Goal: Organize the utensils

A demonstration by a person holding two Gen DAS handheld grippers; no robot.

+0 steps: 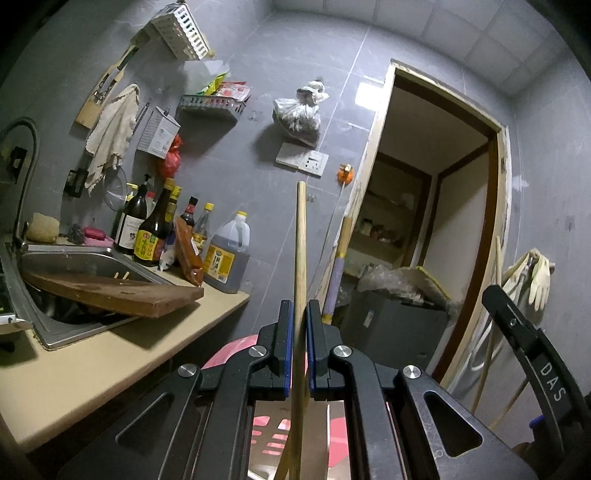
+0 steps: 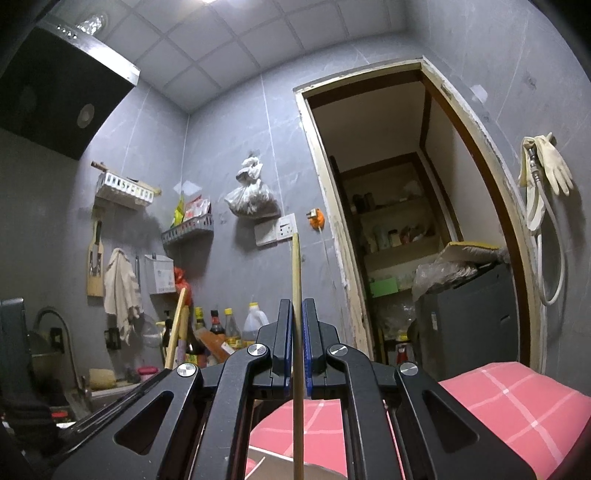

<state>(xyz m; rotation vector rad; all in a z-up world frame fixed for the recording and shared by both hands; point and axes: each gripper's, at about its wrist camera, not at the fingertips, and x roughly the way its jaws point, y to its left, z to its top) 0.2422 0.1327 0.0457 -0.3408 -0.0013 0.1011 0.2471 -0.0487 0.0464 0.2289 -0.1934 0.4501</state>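
1. The left tool (image 1: 300, 314) is clamping a wooden chopstick (image 1: 301, 236) between its blue-padded jaws; the stick is pointing up toward twelve o'clock in the left wrist view.
2. The right tool (image 2: 297, 314) is likewise gripping a thinner wooden chopstick (image 2: 296, 273), its tip rising to twelve o'clock against the grey tiled wall.
3. A second wooden stick appears to be crossing below the left tool at six o'clock, though it is too hidden to be sure.
4. A white slotted utensil holder (image 1: 179, 31) is hanging on the wall at eleven o'clock in the left view, well apart from both chopsticks.
5. The counter (image 1: 110, 354) is lying at eight o'clock, carrying a steel sink (image 1: 74, 262) with a wooden cutting board (image 1: 122, 295) leaning across it and sauce bottles (image 1: 155, 225) behind.
6. Judging by this, both chopsticks are being carried in the air and neither is stored yet; placing them remains to be done.
7. Readable writing: the letters "DAS" on the black part of the right tool showing at four o'clock in the left view. The bottle labels are too blurred to read.
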